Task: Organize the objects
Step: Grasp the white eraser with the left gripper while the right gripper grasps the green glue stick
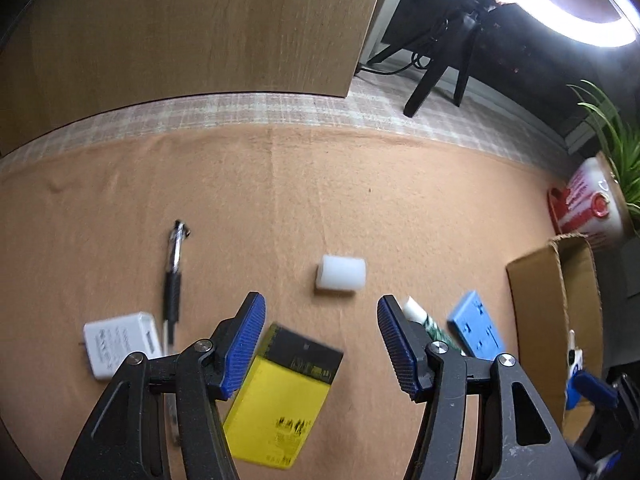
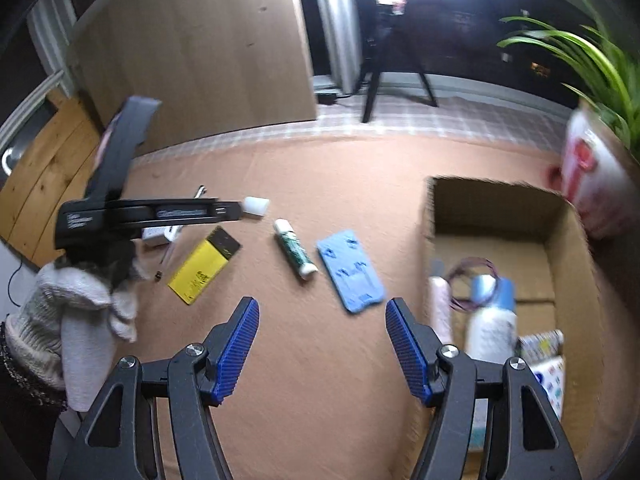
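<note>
My left gripper (image 1: 320, 344) is open and empty above a yellow and black box (image 1: 282, 396), also in the right wrist view (image 2: 202, 270). Ahead lie a white cylinder (image 1: 341, 273), a black pen (image 1: 173, 280), a white adapter (image 1: 120, 344), a green and white tube (image 2: 295, 249) and a blue plate (image 2: 351, 277). My right gripper (image 2: 322, 344) is open and empty above the orange cloth (image 2: 320, 360), left of a cardboard box (image 2: 568, 240) that holds bottles (image 2: 491, 320) and packets. The left gripper's body (image 2: 148, 214) shows from the side.
A wooden panel (image 1: 180, 32) stands behind the cloth. A tripod (image 2: 396, 80) and a ring light (image 1: 560, 4) are at the back. A plant (image 2: 592, 64) and a red and white bag (image 1: 588, 204) stand at the right. The holder's gloved hand (image 2: 80, 304) is at left.
</note>
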{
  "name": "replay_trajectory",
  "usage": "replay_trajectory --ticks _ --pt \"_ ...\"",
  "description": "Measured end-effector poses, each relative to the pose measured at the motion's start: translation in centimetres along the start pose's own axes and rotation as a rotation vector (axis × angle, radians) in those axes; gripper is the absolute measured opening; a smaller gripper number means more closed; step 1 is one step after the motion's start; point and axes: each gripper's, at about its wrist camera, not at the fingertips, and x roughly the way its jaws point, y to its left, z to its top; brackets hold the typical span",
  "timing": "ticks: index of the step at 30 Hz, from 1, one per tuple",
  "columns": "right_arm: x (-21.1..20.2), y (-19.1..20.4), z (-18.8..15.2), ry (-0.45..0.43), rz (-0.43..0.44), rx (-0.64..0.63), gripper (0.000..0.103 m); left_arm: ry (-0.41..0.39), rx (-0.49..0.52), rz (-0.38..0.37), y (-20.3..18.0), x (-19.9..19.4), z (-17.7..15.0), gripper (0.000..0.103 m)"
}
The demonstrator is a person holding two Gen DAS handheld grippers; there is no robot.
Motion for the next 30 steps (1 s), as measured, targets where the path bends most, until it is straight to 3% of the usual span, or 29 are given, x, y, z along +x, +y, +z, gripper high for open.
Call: replay_trajectory --ticks 8,11,13,20,25,29,30 --pt "4.4 1.5 2.1 0.061 0.029 -0.022 0.062 0.032 0.001 0.045 -1.4 2.6 1.3 0.063" --pt "5.9 1.8 2.8 0.080 0.021 -0.032 0.060 0.033 0.009 0.052 -1.8 3.1 1.4 0.055" --pt "6.7 2.0 3.1 0.090 0.020 -0.040 0.058 0.025 0.019 0.065 -1.9 3.2 1.4 0.044" --pt "9.4 2.5 3.9 0.124 -0.008 -0.076 0.055 0.017 0.036 0.067 -1.4 3.2 1.5 0.028" --pt "11.1 2.8 3.8 0.165 -0.024 -0.092 0.036 0.016 0.020 0.044 -0.6 3.0 1.5 0.024" --pt "11.6 3.1 4.0 0.165 -0.039 -0.109 0.030 0.016 0.001 0.031 0.1 2.8 1.4 0.015" --pt "11.7 3.1 4.0 0.171 -0.033 -0.109 0.023 0.016 -0.006 0.025 0.4 2.8 1.4 0.014"
